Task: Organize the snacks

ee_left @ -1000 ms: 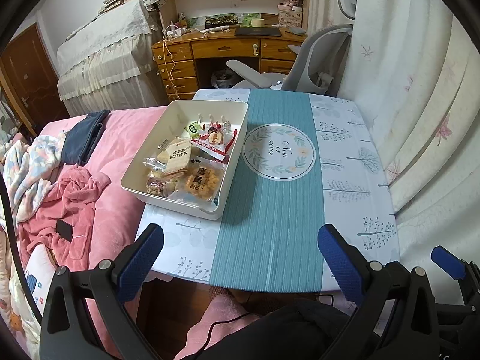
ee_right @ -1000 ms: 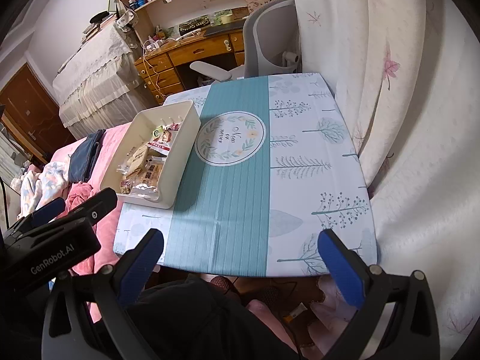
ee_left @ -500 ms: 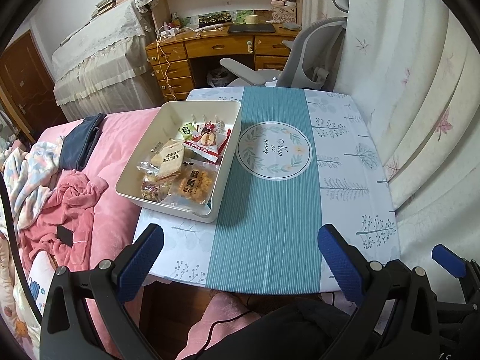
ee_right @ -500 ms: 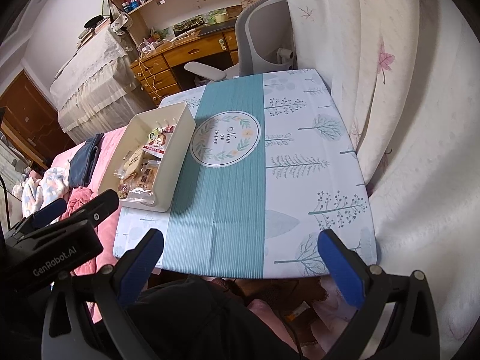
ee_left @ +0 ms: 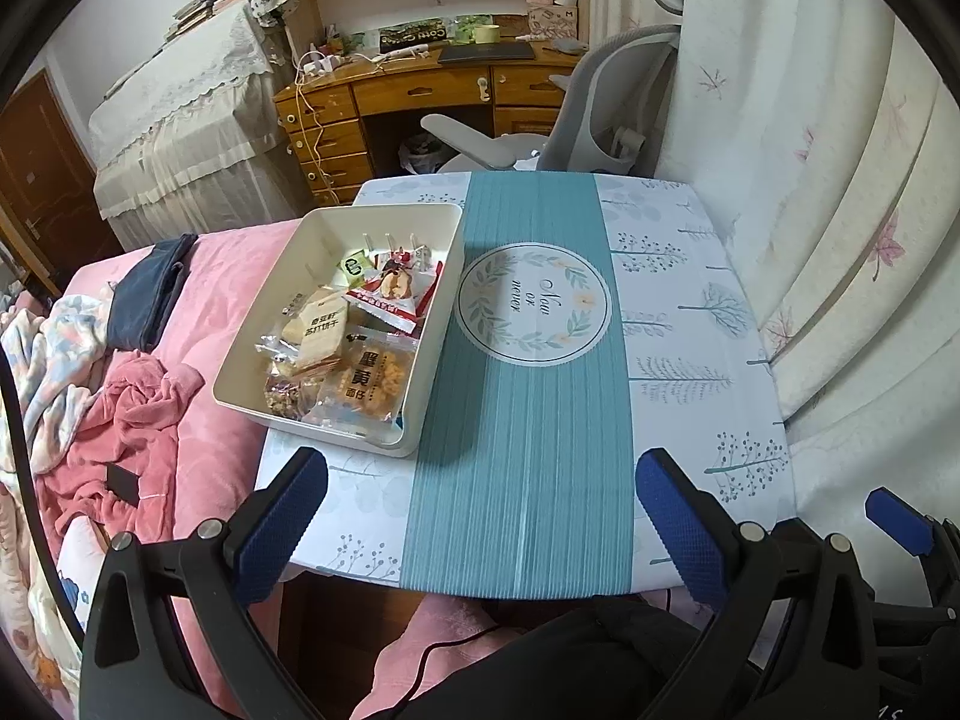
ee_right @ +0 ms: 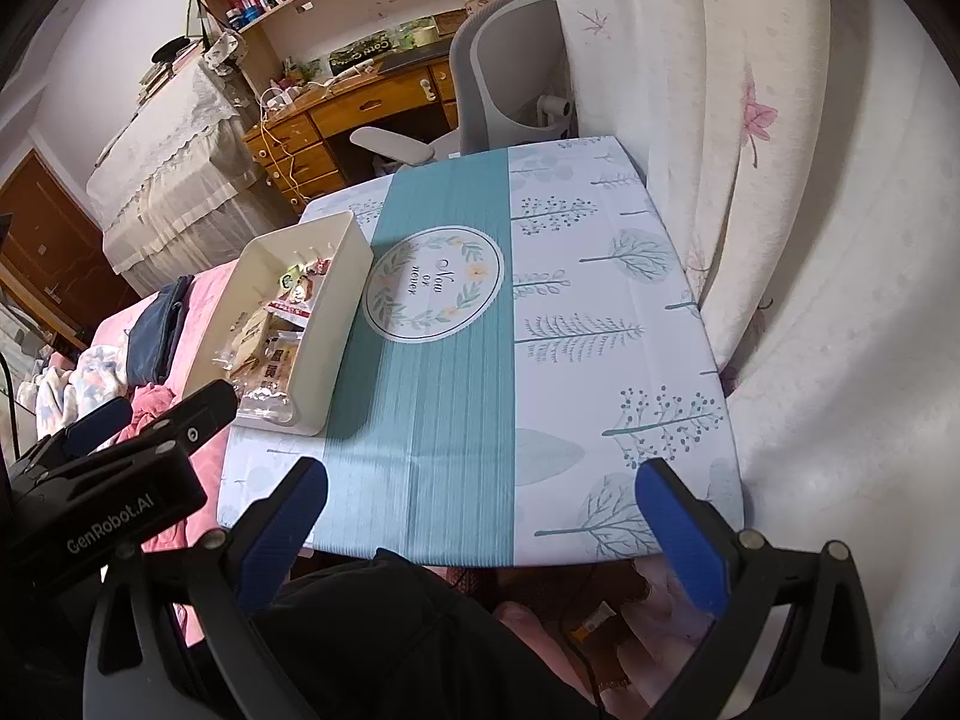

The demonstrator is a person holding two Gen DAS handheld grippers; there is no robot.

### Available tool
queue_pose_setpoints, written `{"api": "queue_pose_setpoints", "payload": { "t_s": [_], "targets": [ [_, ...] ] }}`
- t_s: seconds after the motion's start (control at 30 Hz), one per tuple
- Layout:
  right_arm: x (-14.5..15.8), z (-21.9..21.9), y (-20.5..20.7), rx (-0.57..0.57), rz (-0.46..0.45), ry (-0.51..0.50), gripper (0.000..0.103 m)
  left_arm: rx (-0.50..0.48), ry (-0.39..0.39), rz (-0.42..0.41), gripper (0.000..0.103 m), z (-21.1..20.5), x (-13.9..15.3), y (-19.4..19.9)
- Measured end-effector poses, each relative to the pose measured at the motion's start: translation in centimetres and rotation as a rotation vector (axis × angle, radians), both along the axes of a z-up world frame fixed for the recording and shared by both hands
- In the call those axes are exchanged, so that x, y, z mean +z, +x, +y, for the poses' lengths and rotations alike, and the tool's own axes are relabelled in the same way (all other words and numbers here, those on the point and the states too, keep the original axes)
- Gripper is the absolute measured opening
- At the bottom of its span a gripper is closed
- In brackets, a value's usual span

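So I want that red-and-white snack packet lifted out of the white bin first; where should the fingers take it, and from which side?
Probably from above, pinching the red-and-white snack packet by its crimped lower edge. It lies flat on top of the other snacks, tilted against the white bin wall, so its body offers little to pinch and the walls block a side approach.

Cream bin (ee_left: 441, 324); teal-striped, tree-print tablecloth (ee_left: 528, 432); pink bedding (ee_left: 222, 276).
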State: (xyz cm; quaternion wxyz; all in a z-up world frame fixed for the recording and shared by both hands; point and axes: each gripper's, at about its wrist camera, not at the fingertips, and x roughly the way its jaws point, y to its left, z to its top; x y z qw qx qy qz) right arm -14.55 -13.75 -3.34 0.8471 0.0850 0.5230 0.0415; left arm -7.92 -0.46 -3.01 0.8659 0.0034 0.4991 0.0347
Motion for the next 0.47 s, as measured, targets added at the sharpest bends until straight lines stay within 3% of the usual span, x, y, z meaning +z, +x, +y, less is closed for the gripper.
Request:
{"api": "queue_pose_setpoints", "payload": {
  "t_s": [0.47],
  "targets": [
    [-0.4, -0.3, 1.4, 0.004, 0.013, 0.015, 0.103, 0.011, 0.009, 0.011, 0.102, 0.2, -0.3, 1.2]
  ]
}}
